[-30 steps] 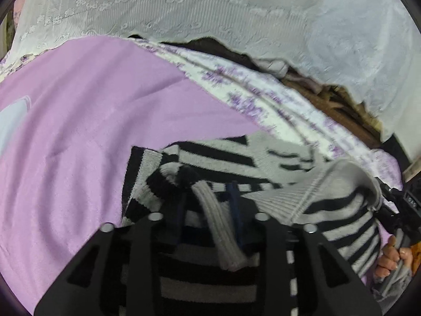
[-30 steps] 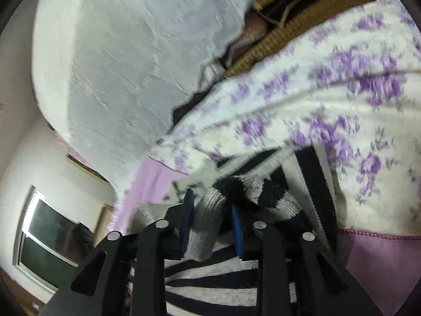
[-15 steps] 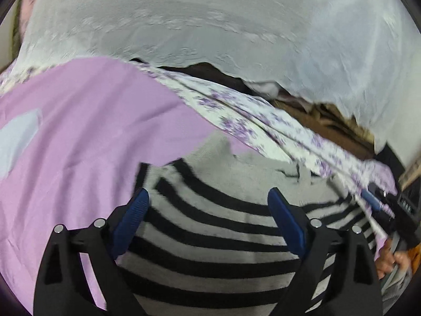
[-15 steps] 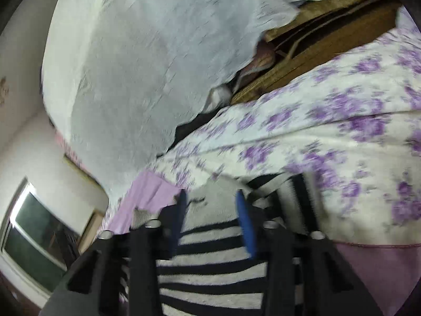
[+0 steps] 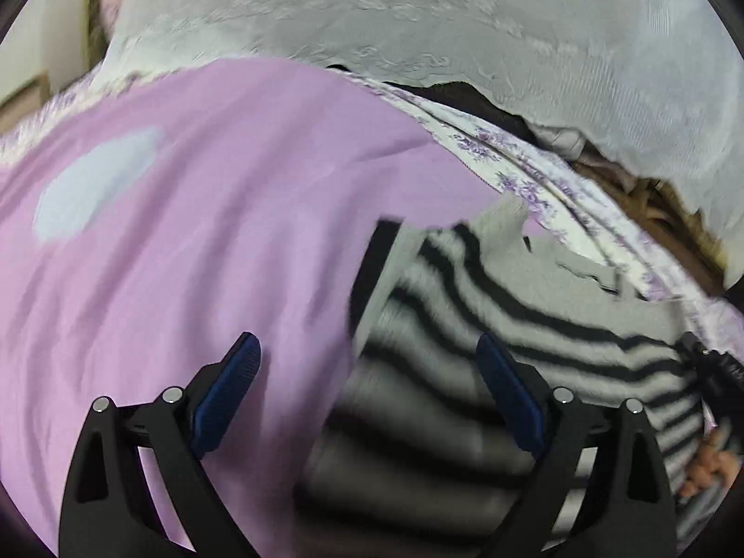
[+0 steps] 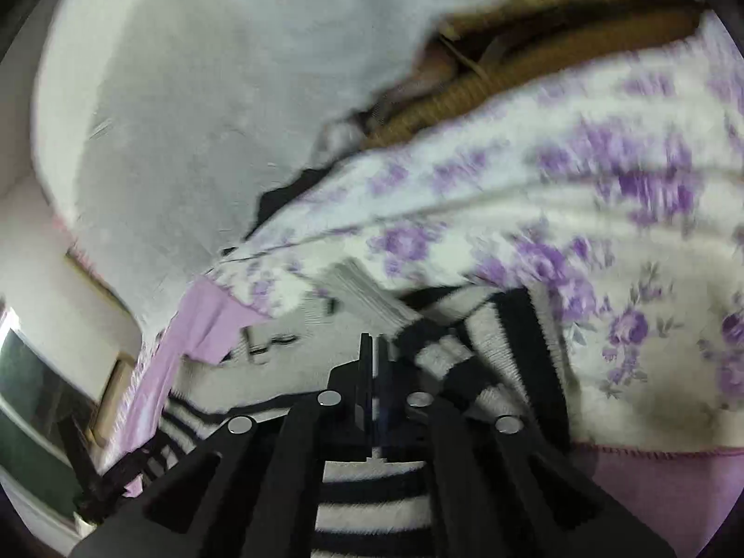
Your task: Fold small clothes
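A grey knit sweater with black stripes (image 5: 511, 307) lies spread on a purple sheet (image 5: 186, 255). My left gripper (image 5: 367, 344) hovers over the sweater's left edge. Its jaws are opening and stand wide, and the blue pads (image 5: 232, 386) press on nothing. In the right wrist view the sweater (image 6: 502, 325) lies under my right gripper (image 6: 372, 348), whose jaws are shut together with no cloth showing between them. The right gripper (image 5: 711, 367) and the hand (image 5: 707, 465) holding it show at the right edge of the left wrist view.
A white bedspread with purple flowers (image 6: 558, 209) borders the purple sheet at the back. White lace cloth (image 5: 418, 23) hangs behind it over brown wicker (image 6: 511, 69). A pale blue patch (image 5: 93, 186) marks the sheet at the left. A window (image 6: 28, 395) is far left.
The left gripper let go of a sweater fold, opened wide and shifted left over the sheet. The right gripper released its fold and closed. The sweater now lies flatter.
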`<state>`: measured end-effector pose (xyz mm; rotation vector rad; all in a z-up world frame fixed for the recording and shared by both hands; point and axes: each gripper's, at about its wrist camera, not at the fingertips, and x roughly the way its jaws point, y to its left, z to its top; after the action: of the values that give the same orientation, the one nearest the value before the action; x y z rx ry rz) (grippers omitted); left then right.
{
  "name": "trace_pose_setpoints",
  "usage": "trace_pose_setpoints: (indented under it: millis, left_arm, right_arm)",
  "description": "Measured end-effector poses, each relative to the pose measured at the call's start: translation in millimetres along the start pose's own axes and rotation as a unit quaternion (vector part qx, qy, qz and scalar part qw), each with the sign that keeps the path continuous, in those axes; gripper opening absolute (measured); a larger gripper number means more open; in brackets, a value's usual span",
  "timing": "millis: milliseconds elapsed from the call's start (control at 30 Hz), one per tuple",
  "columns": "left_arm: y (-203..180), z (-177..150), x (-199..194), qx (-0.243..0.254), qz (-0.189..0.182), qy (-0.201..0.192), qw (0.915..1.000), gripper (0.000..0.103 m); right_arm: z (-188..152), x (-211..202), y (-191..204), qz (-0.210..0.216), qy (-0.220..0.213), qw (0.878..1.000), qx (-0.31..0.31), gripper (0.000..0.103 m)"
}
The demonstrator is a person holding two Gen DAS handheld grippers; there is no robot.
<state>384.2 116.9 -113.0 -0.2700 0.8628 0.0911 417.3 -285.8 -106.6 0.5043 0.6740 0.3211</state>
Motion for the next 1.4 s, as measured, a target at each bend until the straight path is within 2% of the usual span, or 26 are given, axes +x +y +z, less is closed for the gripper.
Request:
trace_pose_setpoints:
  millis: [133,200,267,300,333,400,500,567,633,733,800,867,933,1000,1100,1267,1400]
  left_arm:
    - [11.6,-40.3,-22.8,-0.011,0.007,0.023,0.9996,0.092]
    - [13.4,-59.1,-37.5,-0.01,0.015,0.021,0.9996,0.092]
    - [15.6,-76.5,-52.4,-0.012,0.027,0.02,0.9994,0.093]
    - [16.0,-82.3,-56.9,-0.013,0.034,0.021,0.9991,0.093]
    - [17.4,-89.6,-62.0,-0.014,0.044,0.022,0.9987,0.093]
    - [19.6,-103.9,-79.0,-0.017,0.059,0.015,0.998,0.093]
    - [22.3,-129.3,-109.6,-0.023,0.058,0.001,0.998,0.093]
    - [24.5,-147.9,-128.9,-0.029,0.066,-0.007,0.9974,0.093]
    - [27.1,-159.7,-139.0,-0.035,0.067,-0.006,0.9971,0.093]
    - [31.9,-171.8,-145.5,-0.037,0.068,0.006,0.997,0.093]
    - [31.2,-176.4,-148.6,-0.033,0.071,0.009,0.9969,0.093]
    - [27.8,-177.6,-153.3,-0.026,0.076,0.004,0.9968,0.093]
    - [21.9,-174.3,-157.7,-0.016,0.083,-0.007,0.9964,0.093]
    - [13.9,-167.9,-162.7,0.0,0.088,-0.021,0.9959,0.093]
    - [-1.6,-153.6,-164.5,0.025,0.088,-0.041,0.995,0.095]
    - [-35.4,-122.0,-142.0,0.051,0.054,-0.041,0.9964,0.096]
    - [-70.2,-100.8,-109.8,0.079,0.024,-0.026,0.9962,0.096]
  right_arm:
    - [-17.1,-5.8,41.3,0.019,-0.001,0.997,-0.079,0.008]
    - [-30.0,-5.2,55.4,0.018,0.014,0.993,-0.112,0.021]
    - [-39.8,3.2,60.7,0.014,0.052,0.99,-0.133,0.05]
    - [-45.9,10.3,59.7,0.001,0.077,0.987,-0.142,0.053]
    - [-46.2,12.8,57.8,-0.003,0.086,0.987,-0.138,0.054]
    - [-45.2,1.9,49.4,0.0,0.065,0.99,-0.123,0.053]
    - [-50.5,-37.6,41.7,0.006,0.005,0.994,-0.109,0.052]
    - [-64.9,-63.9,48.4,0.02,-0.011,0.991,-0.131,0.052]
    - [-80.1,-70.2,58.0,0.023,0.013,0.987,-0.159,0.053]
    - [-93.3,-65.5,63.7,0.013,0.071,0.981,-0.178,0.066]
    - [-95.2,-65.0,56.1,0.019,0.091,0.983,-0.158,0.068]
    - [-96.7,-70.2,51.5,0.019,0.09,0.985,-0.144,0.068]
    - [-99.6,-82.9,54.0,0.01,0.059,0.987,-0.147,0.067]
    - [-100.7,-103.3,62.4,0.02,0.007,0.986,-0.165,0.067]
    - [-98.3,-108.9,70.8,0.014,-0.024,0.983,-0.182,0.067]
    - [-88.8,-96.4,55.9,-0.009,-0.002,0.99,-0.142,0.067]
    - [-82.9,-99.5,44.4,-0.023,-0.019,0.993,-0.114,0.067]
